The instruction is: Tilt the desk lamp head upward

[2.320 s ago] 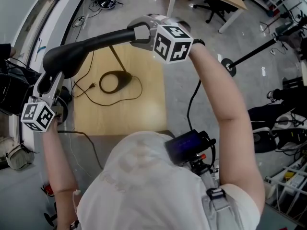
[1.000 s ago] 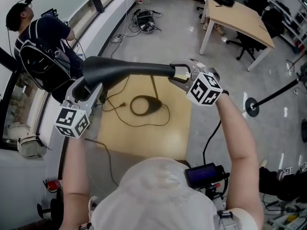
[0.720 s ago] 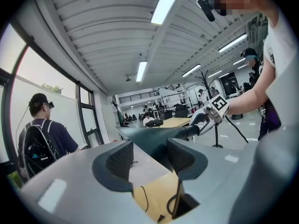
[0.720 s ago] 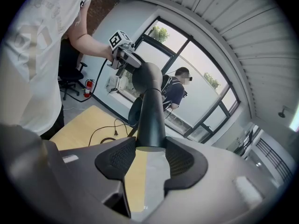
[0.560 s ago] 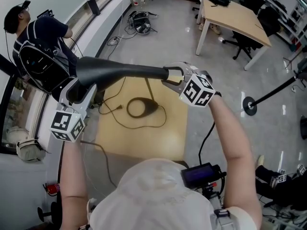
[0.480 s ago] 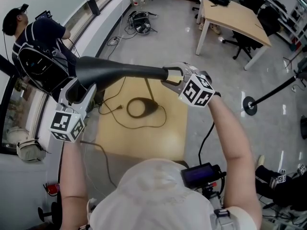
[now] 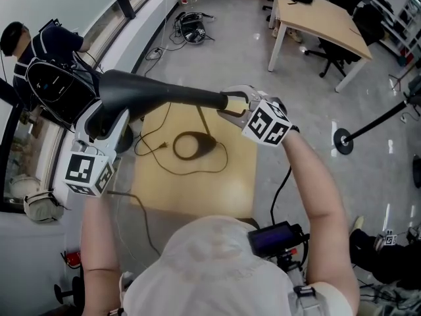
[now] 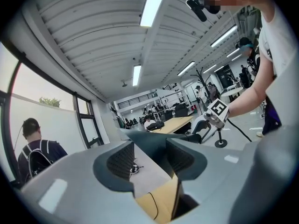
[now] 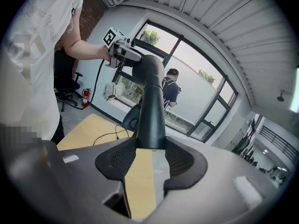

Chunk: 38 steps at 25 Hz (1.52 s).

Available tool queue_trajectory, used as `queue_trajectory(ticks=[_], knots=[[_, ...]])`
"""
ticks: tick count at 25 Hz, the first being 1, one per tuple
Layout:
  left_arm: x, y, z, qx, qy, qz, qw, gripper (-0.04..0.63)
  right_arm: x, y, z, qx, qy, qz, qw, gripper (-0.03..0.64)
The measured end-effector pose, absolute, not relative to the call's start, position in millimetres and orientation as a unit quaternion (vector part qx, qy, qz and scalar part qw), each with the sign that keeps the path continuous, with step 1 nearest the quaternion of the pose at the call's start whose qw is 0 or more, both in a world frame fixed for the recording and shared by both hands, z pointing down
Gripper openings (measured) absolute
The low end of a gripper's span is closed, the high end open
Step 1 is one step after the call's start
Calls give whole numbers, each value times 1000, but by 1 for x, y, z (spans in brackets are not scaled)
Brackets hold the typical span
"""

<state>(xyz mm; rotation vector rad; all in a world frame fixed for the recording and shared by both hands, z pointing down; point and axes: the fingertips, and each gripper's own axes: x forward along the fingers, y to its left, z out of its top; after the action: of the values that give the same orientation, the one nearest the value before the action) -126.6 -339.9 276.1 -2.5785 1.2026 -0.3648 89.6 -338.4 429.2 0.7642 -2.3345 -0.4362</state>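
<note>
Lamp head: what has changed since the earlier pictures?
The left tongs, whose jaws have just been closing on the lamp head, raised its wide end, so it droops less. The right tongs kept gripping the lamp neck; the base stayed on the table.

Bright, even daylight fills the head view, coming through the windows [image 7: 59,5] at upper left; the floor [image 7: 223,38] has a soft sheen. Both gripper views are fisheye, dark-cornered, lines bowed at the edges. The ceiling light strips [image 8: 156,3] blow out white; the near foreground is blurred.
</note>
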Motion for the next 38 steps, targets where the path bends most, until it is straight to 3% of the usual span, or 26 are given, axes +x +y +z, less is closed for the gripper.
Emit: queue_trajectory(ticks=[38], knots=[[-74, -322, 216, -858, 425, -149, 245, 195, 68, -336, 450, 319, -910, -50, 258, 202]])
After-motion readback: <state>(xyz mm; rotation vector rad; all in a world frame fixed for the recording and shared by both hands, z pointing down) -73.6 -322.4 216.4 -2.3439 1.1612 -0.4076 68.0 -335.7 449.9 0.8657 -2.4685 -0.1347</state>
